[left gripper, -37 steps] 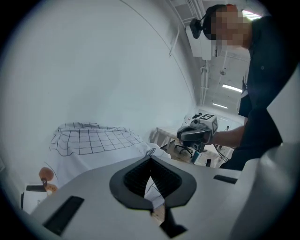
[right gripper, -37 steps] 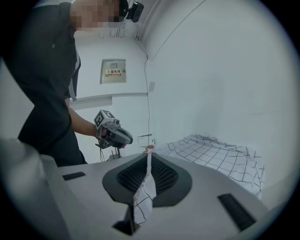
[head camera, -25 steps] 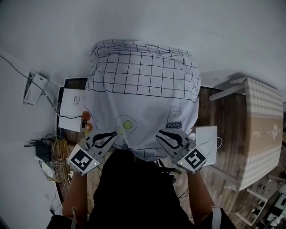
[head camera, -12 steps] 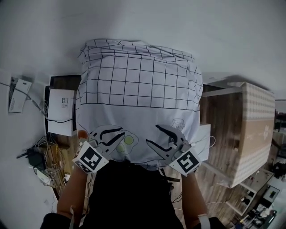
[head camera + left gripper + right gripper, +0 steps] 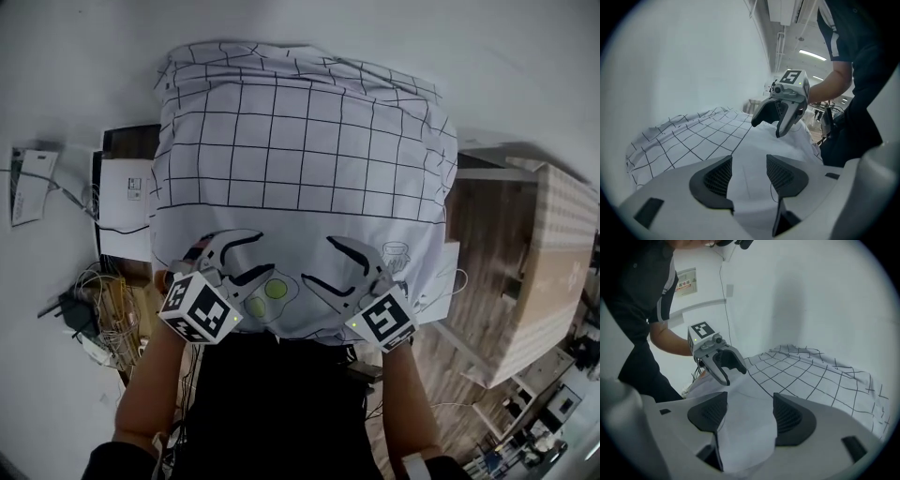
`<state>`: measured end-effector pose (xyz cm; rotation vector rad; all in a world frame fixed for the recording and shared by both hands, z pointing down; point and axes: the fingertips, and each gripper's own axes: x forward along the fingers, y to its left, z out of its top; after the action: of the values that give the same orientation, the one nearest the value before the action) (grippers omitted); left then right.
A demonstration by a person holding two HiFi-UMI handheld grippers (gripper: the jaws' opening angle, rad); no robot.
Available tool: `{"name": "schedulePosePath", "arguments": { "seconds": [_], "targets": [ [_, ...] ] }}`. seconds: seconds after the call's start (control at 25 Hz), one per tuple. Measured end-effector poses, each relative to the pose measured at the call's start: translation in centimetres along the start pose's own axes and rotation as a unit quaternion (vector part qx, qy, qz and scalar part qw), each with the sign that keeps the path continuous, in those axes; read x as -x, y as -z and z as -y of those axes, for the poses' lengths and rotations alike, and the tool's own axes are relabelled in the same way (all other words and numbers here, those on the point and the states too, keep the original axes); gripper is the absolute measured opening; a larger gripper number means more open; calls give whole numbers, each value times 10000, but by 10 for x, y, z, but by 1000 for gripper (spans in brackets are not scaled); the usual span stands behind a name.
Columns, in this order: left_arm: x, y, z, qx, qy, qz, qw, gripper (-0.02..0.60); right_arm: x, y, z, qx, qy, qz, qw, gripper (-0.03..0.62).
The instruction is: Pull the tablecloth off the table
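A white tablecloth (image 5: 291,131) with a black grid covers the table, its near part printed with an egg (image 5: 267,295) and a milk bottle (image 5: 398,255). My left gripper (image 5: 265,253) hovers over the near left part of the tablecloth (image 5: 693,136). It is open, its jaws have just been opening, and cloth lies loose in the gap. My right gripper (image 5: 316,261) stands beside it over the tablecloth (image 5: 820,376), open as well, jaws just opened, with a cloth edge slack between its pads. Each gripper shows in the other's view: the right gripper (image 5: 780,117), the left gripper (image 5: 724,364).
At the left a bare wooden table corner (image 5: 122,145) carries a white box (image 5: 127,211). Cables (image 5: 94,314) and a white paper (image 5: 28,173) lie on the floor further left. A piece covered in checked cloth (image 5: 553,272) stands at the right. The person's dark torso (image 5: 277,403) is right behind the grippers.
Both grippers were shut at the cloth's near hem. They have opened and moved forward over the cloth, and the egg print now lies under the left one.
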<state>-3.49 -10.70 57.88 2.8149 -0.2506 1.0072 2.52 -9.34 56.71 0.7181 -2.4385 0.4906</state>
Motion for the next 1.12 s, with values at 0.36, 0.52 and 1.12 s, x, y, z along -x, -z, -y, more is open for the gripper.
{"name": "schedulePosePath", "arguments": {
  "seconds": [0.36, 0.52, 1.12],
  "targets": [
    [-29, 31, -12, -15, -67, -527, 9986, 296, -24, 38, 31, 875, -89, -745, 9933, 302],
    [-38, 43, -16, -64, -92, -787, 9968, 314, -32, 50, 36, 951, -125, -903, 9913, 305],
    [-46, 54, -14, -223, -46, -982, 9949, 313, -39, 69, 40, 941, -147, -981, 9906, 307]
  ]
}}
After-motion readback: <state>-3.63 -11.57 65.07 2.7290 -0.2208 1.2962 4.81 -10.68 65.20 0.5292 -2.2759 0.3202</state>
